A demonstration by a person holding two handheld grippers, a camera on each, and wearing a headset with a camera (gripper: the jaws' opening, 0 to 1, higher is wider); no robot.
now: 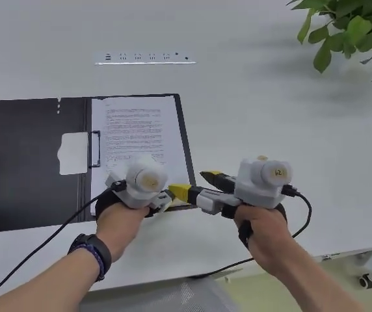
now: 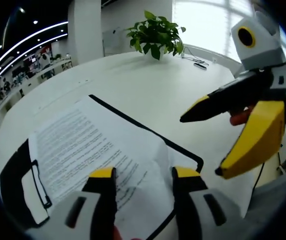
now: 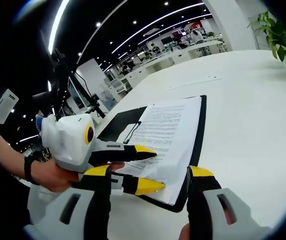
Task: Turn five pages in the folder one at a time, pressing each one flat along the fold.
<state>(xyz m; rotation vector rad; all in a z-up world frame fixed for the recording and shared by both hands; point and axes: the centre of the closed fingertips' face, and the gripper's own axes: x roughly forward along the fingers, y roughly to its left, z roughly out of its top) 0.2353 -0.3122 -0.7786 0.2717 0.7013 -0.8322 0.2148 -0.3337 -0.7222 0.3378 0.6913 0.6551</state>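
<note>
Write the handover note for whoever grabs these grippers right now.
Left gripper: jaws open, straddling the near corner of the top page, which seems slightly lifted; nothing gripped.
Right gripper: jaws open, hovering beside that corner and pointing at it.
Folder lies open on the white table; the clip sits at the page's left edge.
Done: no turned page lies on the black left cover.
Left: seemingly all five turns, each pressed flat along the fold.

One folder, one plant, one power strip — left hand-held gripper, right hand-held gripper: two.
</note>
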